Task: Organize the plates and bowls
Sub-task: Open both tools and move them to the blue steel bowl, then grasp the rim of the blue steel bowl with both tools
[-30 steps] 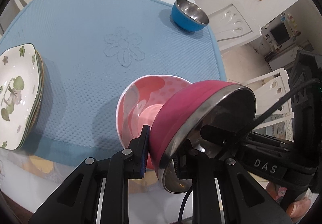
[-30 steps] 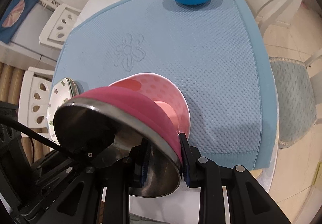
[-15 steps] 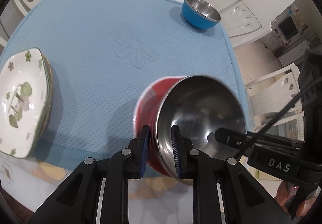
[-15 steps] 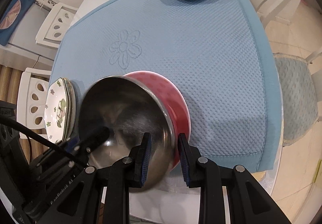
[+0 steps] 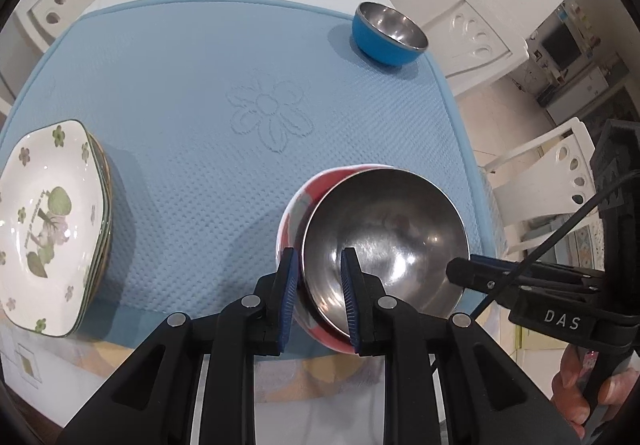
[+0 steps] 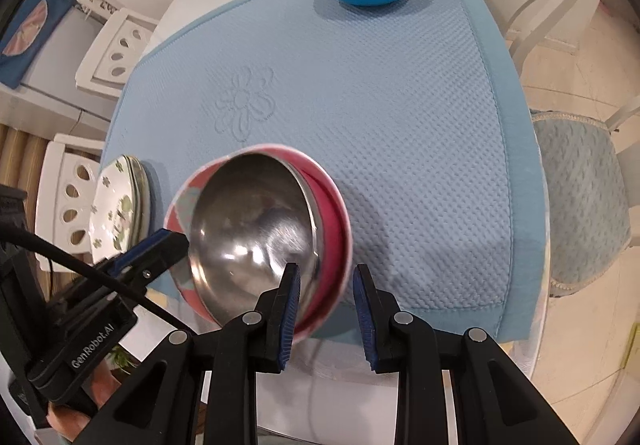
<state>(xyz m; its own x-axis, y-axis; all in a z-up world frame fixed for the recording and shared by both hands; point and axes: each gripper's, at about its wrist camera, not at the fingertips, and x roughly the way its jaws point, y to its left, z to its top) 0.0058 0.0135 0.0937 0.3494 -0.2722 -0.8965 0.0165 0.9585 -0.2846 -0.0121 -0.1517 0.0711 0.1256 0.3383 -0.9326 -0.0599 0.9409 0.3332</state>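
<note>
Bare mat (image 5: 200, 93) between plates (image 5: 48, 221), bowls (image 5: 384, 245)

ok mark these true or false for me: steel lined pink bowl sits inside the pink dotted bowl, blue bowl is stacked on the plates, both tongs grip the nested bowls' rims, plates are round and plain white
1. The steel-lined pink bowl sits inside the pink dotted bowl. True.
2. The blue steel-lined bowl is stacked on the plates. False: it stands alone at the far corner of the blue textured mat.
3. Both the left tongs and right tongs grip the nested bowls' rims. True.
4. The plates are round and plain white. False: they are angular with green flower prints.
</note>
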